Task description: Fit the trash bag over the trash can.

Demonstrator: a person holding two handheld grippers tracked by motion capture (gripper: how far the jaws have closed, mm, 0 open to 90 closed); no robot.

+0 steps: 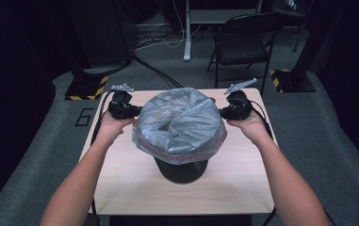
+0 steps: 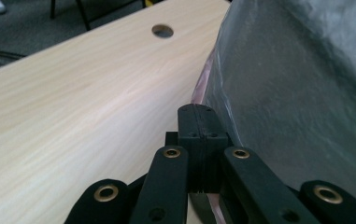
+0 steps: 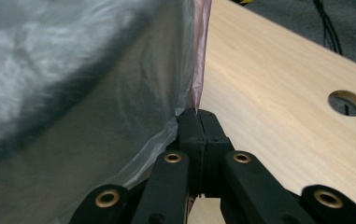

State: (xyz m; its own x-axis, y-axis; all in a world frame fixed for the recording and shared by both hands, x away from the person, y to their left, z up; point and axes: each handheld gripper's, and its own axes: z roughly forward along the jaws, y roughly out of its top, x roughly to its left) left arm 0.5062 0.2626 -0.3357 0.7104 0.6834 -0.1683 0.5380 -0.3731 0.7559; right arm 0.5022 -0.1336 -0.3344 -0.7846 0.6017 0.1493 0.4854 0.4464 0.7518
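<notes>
The left gripper (image 1: 132,111) is sitting w/ its jaws pressed fully together, pinching the edge of the bag (image 1: 179,123); in the left gripper view (image 2: 198,122) the jaw tips are meeting right at the pinkish hem, w/ grey plastic rising just to their right. The right gripper (image 1: 223,112) is doing the same on the opposite side: jaws closed tight, and in the right gripper view (image 3: 199,126) the thin film is bunching into the seam between them while the pink hem (image 3: 199,60) is running straight up from the tips.

Between the two grippers the bag is stretching wide and puffing up like a dome, grey and semi-clear, w/ a reddish band (image 1: 182,157) around its lower rim. It is draping over a dark round bin (image 1: 182,170), whose base is showing below the bag, nearer the person than both grippers.

The left hand (image 1: 111,126) and right hand (image 1: 250,126) are gripping the tools from behind, forearms reaching in from the near side.

Under everything is a light wood table (image 1: 125,183). A round cable hole (image 2: 162,31) is lying ahead of the left gripper, and another hole (image 3: 346,102) is lying ahead-right of the right gripper. Beyond the table, a black folding chair (image 1: 243,44) is standing on grey carpet.
</notes>
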